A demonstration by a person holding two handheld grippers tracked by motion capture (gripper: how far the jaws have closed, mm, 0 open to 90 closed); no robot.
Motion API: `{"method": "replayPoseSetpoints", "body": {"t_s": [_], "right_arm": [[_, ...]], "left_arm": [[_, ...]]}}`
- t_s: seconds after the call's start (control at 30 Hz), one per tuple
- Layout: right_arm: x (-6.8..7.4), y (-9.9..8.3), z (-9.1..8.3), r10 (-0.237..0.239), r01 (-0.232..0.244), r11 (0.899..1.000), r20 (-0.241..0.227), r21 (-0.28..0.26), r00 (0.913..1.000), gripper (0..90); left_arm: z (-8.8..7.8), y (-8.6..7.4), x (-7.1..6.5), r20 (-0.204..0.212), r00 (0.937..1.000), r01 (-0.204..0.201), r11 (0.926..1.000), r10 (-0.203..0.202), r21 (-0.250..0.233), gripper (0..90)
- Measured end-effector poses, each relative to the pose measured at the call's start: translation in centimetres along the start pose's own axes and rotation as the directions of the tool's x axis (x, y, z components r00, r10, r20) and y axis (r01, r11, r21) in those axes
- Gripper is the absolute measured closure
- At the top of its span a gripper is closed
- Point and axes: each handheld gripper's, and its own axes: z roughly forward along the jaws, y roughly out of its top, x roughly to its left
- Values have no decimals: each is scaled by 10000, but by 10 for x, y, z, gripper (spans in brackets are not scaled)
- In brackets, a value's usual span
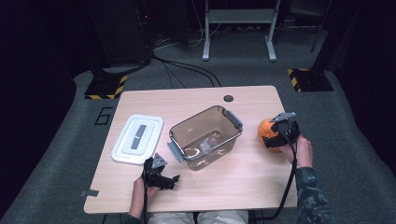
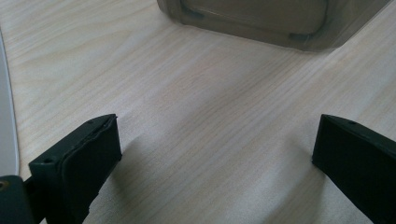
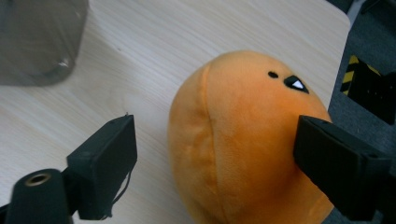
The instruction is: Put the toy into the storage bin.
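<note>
Right tool [image 3: 215, 154] apart, straddling orange plush [image 3: 243, 140] near table edge [image 1: 286, 121]; left tool [image 2: 215, 154] apart.

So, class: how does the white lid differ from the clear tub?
The lid is flat, white and opaque with a grey handle strip; the tub is deep, see-through and brownish. The lid lies left of the tub, nearer the table's left edge. Both are rounded rectangles resting on the table.

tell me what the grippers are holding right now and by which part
Nothing is gripped yet. The right gripper straddles the orange plush toy; one jaw touches its side, the other stands clear. The left gripper is open above the table.
</note>
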Motion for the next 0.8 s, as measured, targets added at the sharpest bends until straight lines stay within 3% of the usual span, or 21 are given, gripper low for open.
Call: {"method": "replayPoseSetpoints", "body": {"t_s": [0.13,0.23,0.37,0.43,0.47,0.7,0.8], "right_arm": [[5,-2,14,-545,518,9978,672,406,9963,231],[9,-5,25,-793,662,9938,1531,891,9850,363],[7,-5,27,-481,382,9970,1509,680,9874,536],[8,-5,28,-390,299,9977,1533,615,9874,568],[7,-4,27,-199,116,9985,1586,533,9871,649],[0,0,15,601,-596,9982,1608,-84,9852,720],[-6,3,6,1180,-1129,9925,1203,-477,9857,719]], "left_arm": [[0,0,0,19,10000,-15,10000,15,5,9],[0,0,0,28,10000,57,10000,-57,-20,9],[1,0,0,9,10000,68,9999,-68,-88,9],[1,0,0,29,10000,80,9999,-79,-73,10],[1,0,0,6,10000,33,10000,-33,-74,10],[1,0,1,15,10000,9,10000,-9,-40,9],[1,0,1,13,10000,4,10000,-4,-32,9]]}}
